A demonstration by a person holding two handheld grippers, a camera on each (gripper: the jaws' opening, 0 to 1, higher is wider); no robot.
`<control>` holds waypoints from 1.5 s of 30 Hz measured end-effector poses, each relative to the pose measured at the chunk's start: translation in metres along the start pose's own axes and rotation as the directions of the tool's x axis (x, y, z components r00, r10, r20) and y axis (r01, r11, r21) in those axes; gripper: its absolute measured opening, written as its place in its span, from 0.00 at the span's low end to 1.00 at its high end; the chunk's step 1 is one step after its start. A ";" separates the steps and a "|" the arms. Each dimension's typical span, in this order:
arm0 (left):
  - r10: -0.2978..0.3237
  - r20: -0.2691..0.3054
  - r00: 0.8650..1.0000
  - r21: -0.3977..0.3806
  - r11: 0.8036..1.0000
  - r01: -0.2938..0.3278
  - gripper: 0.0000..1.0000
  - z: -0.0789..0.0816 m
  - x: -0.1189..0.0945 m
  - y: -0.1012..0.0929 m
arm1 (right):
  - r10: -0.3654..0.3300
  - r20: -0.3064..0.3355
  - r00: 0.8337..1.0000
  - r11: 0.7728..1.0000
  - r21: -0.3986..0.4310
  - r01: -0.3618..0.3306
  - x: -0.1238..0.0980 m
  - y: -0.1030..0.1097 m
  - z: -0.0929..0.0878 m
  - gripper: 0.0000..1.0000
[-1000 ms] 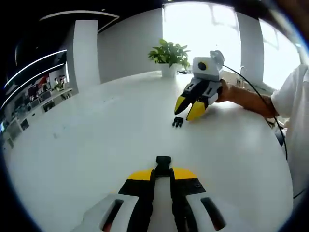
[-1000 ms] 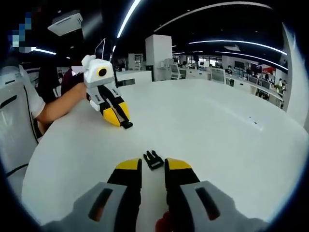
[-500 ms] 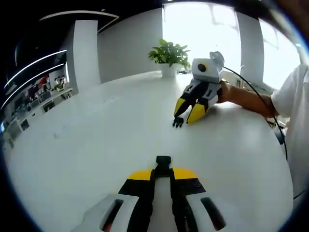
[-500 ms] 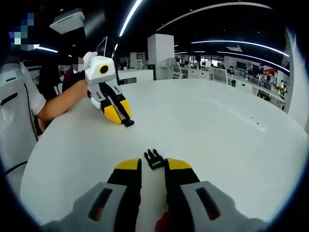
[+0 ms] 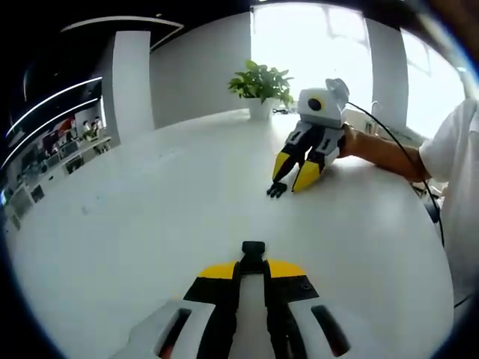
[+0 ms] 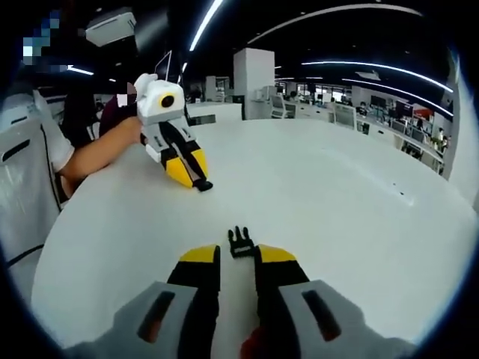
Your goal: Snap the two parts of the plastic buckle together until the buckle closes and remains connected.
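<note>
The left gripper [image 5: 252, 265] pinches the socket half [image 5: 253, 251] of the buckle, while the right gripper [image 6: 236, 258] has its jaws spread, the pronged half [image 6: 239, 242] lying on the white table [image 6: 314, 194] just beyond its tips. The step in hand is picking up that half: next, ease forward and close on it

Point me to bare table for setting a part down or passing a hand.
Free: the wide white table on the side away from the person, out to its edge, and the stretch beyond the pronged buckle half. Crowded: the lane between the left gripper, clamped on the other half, and the right gripper, plus the plant end.
</note>
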State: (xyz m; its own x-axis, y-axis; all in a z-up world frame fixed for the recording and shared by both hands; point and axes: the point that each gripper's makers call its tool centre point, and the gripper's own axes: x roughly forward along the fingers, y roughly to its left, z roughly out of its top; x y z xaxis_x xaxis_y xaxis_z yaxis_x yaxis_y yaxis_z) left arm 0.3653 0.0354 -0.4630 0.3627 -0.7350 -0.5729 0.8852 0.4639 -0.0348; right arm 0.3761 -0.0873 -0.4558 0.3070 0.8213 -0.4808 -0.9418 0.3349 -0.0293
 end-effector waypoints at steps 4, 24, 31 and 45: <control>0.000 0.000 1.000 0.000 1.000 0.000 0.12 0.000 0.000 0.000 | 0.007 -0.004 1.000 1.000 -0.005 -0.007 0.000 0.002 0.000 0.17; -0.003 0.003 1.000 0.000 1.000 0.003 0.12 0.000 -0.001 0.000 | -0.015 0.010 1.000 1.000 -0.007 0.015 0.004 0.000 0.001 0.13; -0.004 0.005 1.000 -0.003 1.000 0.004 0.12 0.000 -0.001 0.000 | -0.025 0.014 1.000 1.000 -0.003 0.025 0.005 -0.002 0.001 0.13; -0.006 0.010 1.000 -0.008 1.000 0.006 0.12 0.000 -0.001 0.000 | -0.017 0.022 1.000 1.000 -0.009 0.017 0.004 -0.001 0.001 0.13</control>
State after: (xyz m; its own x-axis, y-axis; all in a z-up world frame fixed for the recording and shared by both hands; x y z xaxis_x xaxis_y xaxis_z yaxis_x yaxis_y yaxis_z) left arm 0.3645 0.0359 -0.4624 0.3600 -0.7427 -0.5646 0.8852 0.4631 -0.0447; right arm 0.3786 -0.0839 -0.4566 0.3260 0.8253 -0.4611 -0.9375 0.3450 -0.0452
